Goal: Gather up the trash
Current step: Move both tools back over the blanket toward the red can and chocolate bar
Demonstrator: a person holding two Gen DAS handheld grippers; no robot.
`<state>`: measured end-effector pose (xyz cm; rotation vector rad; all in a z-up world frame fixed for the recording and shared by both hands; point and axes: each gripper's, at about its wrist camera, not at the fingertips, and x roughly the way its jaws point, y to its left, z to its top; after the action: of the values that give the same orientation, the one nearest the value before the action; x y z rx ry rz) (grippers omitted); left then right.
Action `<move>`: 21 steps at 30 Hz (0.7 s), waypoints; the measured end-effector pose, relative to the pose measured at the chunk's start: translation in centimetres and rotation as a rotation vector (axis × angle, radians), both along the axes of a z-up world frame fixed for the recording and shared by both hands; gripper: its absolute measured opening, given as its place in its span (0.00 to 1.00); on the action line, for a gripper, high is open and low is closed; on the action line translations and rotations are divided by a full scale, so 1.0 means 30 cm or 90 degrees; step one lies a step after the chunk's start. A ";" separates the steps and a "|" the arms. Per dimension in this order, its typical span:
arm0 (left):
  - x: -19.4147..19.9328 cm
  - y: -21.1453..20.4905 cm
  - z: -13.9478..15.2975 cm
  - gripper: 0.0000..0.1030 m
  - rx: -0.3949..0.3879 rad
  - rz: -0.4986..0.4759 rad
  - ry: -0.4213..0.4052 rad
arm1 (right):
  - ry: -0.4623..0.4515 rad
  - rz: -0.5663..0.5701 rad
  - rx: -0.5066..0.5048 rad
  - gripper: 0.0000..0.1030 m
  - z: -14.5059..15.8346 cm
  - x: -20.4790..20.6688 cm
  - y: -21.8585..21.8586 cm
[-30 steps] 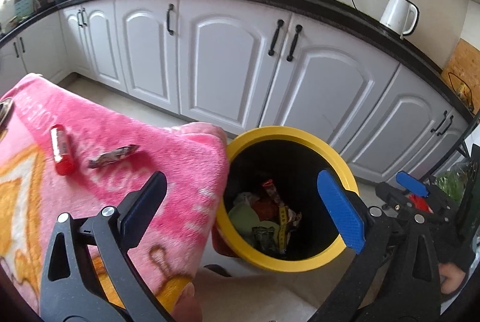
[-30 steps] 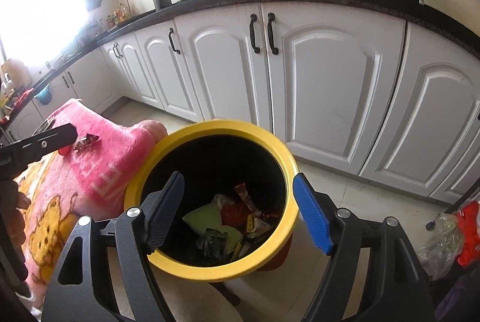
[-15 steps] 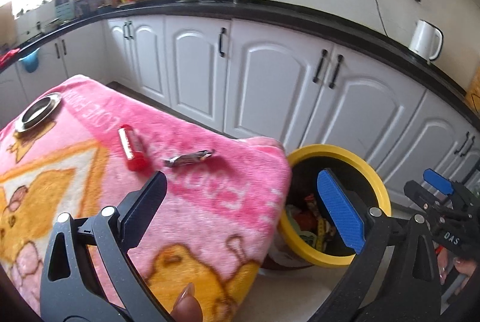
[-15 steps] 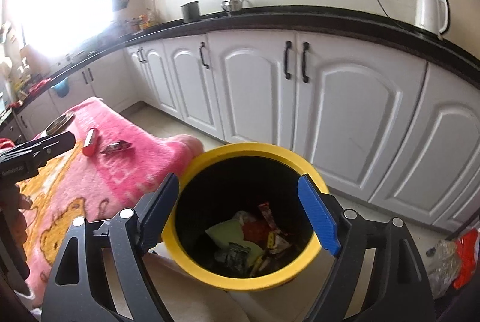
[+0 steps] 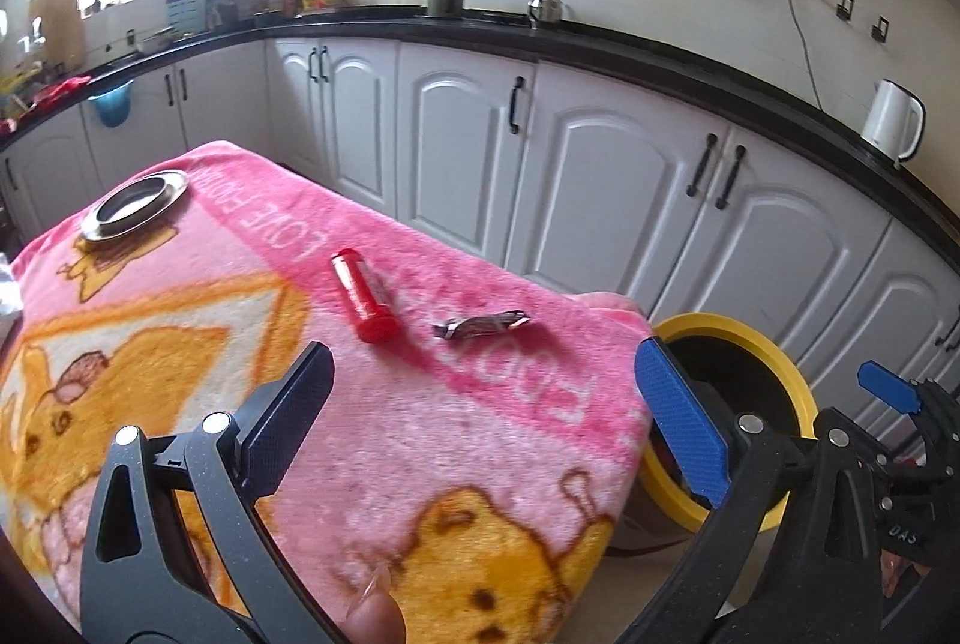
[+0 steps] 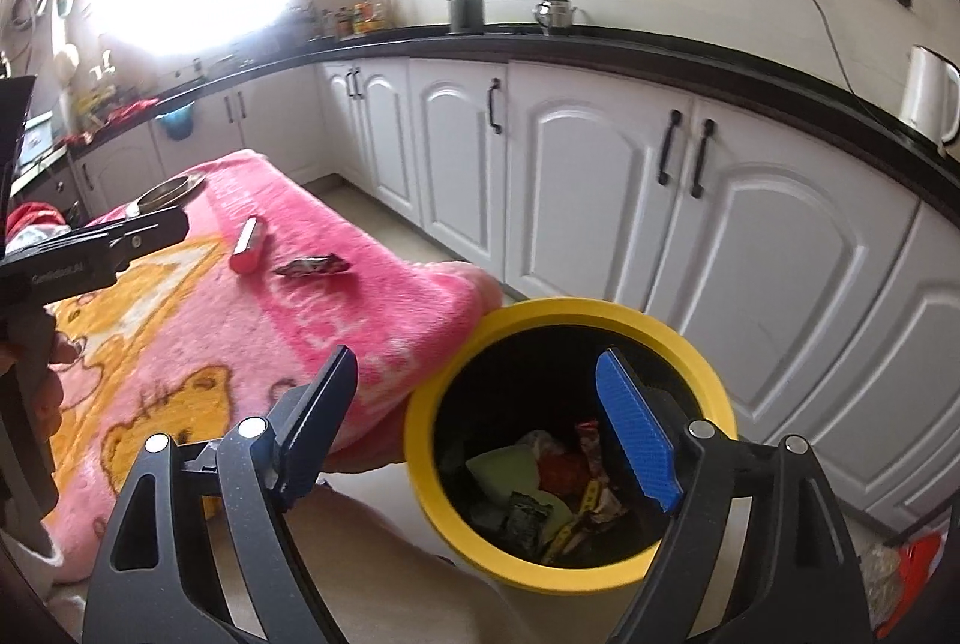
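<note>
A: Trash, remaining: one crumpled foil wrapper (image 5: 482, 326) and one red tube (image 5: 363, 302), both loose on the pink blanket (image 5: 420, 422), near the corner beside the bin.

B: Bin?

A: Yellow-rimmed bin (image 6: 714, 386), on the floor against that corner (likely so each piece has a short carry). Wrappers already inside.

B: Grippers?

A: Left gripper (image 5: 480, 416): jaws wide apart, nothing between them, above the blanket short of the wrapper. Right gripper (image 6: 480, 440): jaws just opened further, empty, over the bin's near rim.

B: Next?

A: Probably the wrapper.
</note>
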<state>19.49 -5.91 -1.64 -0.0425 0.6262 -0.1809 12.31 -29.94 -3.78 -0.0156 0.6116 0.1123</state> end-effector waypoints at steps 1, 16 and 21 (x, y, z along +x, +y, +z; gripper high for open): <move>0.001 0.014 -0.002 0.90 -0.002 0.004 0.001 | 0.001 0.008 -0.001 0.77 0.000 0.006 0.016; 0.120 0.224 -0.068 0.88 -0.032 0.076 0.042 | 0.050 0.068 0.020 0.77 -0.040 0.211 0.198; 0.172 0.264 -0.094 0.82 -0.034 0.082 0.060 | 0.076 0.086 0.036 0.70 -0.069 0.335 0.272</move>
<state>24.66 2.01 -4.46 -0.1436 0.7095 -0.0717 22.36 -21.77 -5.84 0.0041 0.7271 0.2619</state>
